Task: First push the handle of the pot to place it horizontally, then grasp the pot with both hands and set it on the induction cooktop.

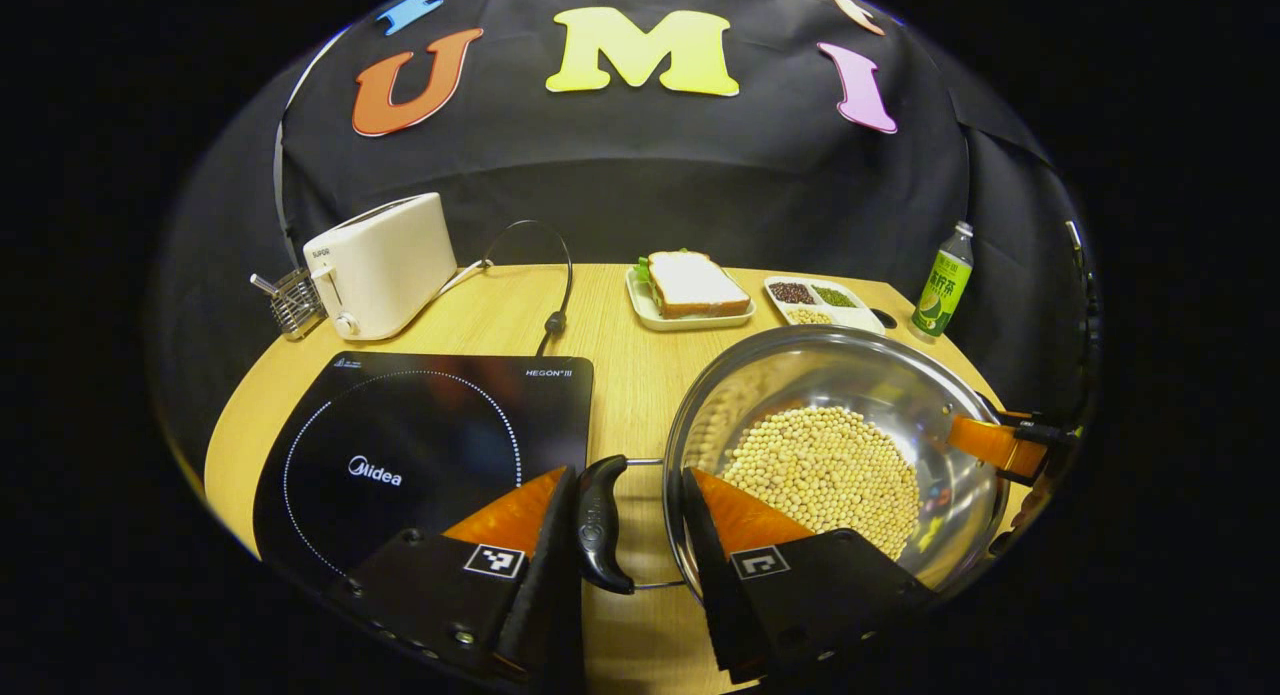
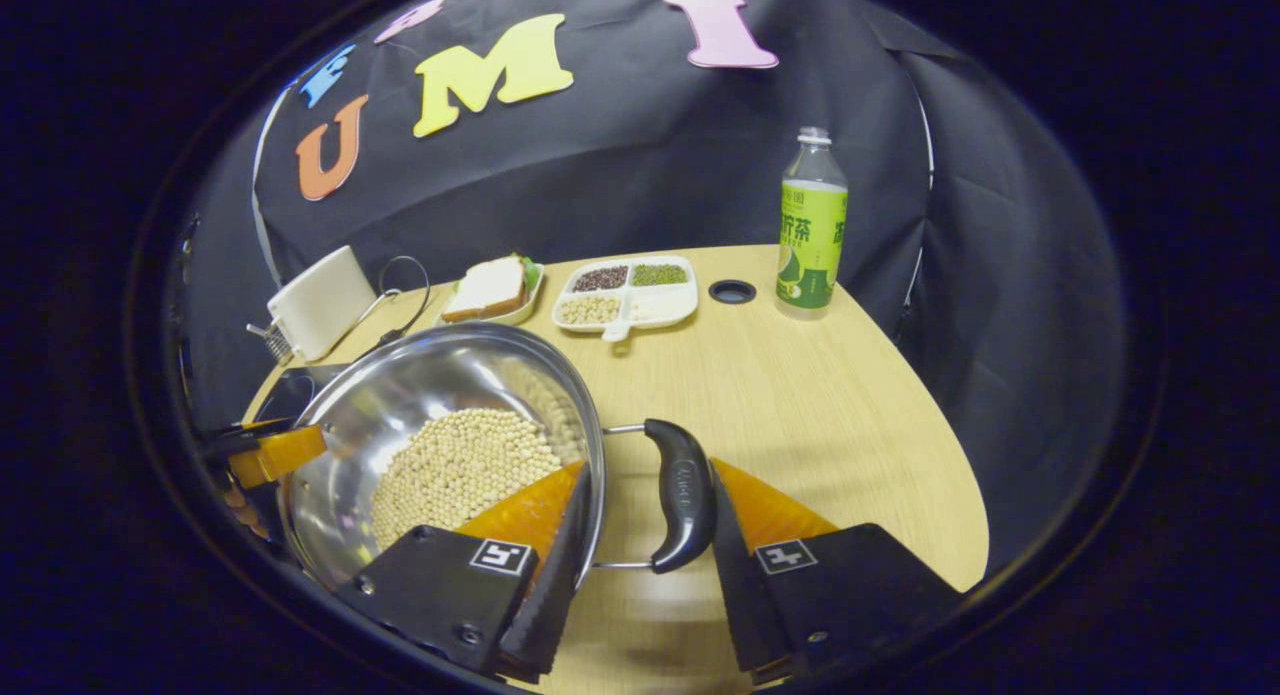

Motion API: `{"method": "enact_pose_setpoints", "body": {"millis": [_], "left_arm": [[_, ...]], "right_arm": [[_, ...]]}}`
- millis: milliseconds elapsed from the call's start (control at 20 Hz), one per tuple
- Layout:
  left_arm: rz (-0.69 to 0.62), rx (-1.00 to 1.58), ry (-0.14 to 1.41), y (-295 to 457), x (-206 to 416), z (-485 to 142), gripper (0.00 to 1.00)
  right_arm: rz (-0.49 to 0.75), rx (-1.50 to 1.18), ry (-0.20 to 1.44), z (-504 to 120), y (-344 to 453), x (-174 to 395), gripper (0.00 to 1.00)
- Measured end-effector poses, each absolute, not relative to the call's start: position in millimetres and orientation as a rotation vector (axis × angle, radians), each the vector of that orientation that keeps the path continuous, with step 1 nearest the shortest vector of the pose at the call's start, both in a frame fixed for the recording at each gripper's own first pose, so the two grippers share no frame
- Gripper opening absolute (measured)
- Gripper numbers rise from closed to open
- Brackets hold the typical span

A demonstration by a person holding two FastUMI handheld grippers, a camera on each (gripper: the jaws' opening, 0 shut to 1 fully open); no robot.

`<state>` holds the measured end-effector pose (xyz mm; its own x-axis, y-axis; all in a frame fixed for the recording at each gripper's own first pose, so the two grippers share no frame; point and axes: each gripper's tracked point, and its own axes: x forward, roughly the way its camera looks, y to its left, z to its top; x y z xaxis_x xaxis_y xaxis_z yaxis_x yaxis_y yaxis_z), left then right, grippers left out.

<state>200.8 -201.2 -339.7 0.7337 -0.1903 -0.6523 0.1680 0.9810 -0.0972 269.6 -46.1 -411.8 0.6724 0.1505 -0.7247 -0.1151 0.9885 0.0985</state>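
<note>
Both grippers (image 1: 632, 520) (image 2: 645, 510) gape around the pot's (image 1: 880, 375) side handles (image 1: 598, 523) (image 2: 680, 495), poised to clamp for lifting onto the cooktop (image 1: 420, 445).

Black cloth wall (image 1: 640, 175), wooden table (image 2: 800, 395)

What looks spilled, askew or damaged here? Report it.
Nothing stands out. The pot sits level on the table with its soybeans all inside, beside the induction cooktop. Toaster, sandwich plate and bottle stand in order.

toaster (image 1: 385, 265), sandwich (image 1: 693, 283), bottle (image 2: 811, 232)
</note>
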Motion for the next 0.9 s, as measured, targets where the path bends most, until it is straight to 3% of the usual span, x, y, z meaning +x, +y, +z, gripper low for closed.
{"method": "enact_pose_setpoints", "body": {"millis": [50, 100, 150, 200, 900], "left_arm": [[-0.199, -0.037, 0.721, -202, 201, -339, 0.59], [-0.201, -0.05, 0.729, -203, 198, -337, 0.68], [-0.207, -0.061, 0.738, -204, 194, -337, 0.66], [-0.216, -0.074, 0.743, -205, 189, -335, 0.56], [-0.258, -0.101, 0.632, -176, 131, -261, 0.56]], "right_arm": [[0.147, 0.04, 0.817, -411, -47, 268, 0.65], [0.146, 0.029, 0.813, -410, -48, 266, 0.65], [0.142, 0.027, 0.808, -409, -51, 262, 0.64], [0.138, 0.026, 0.802, -406, -54, 258, 0.63], [0.115, 0.014, 0.712, -323, -43, 185, 0.64]]}}
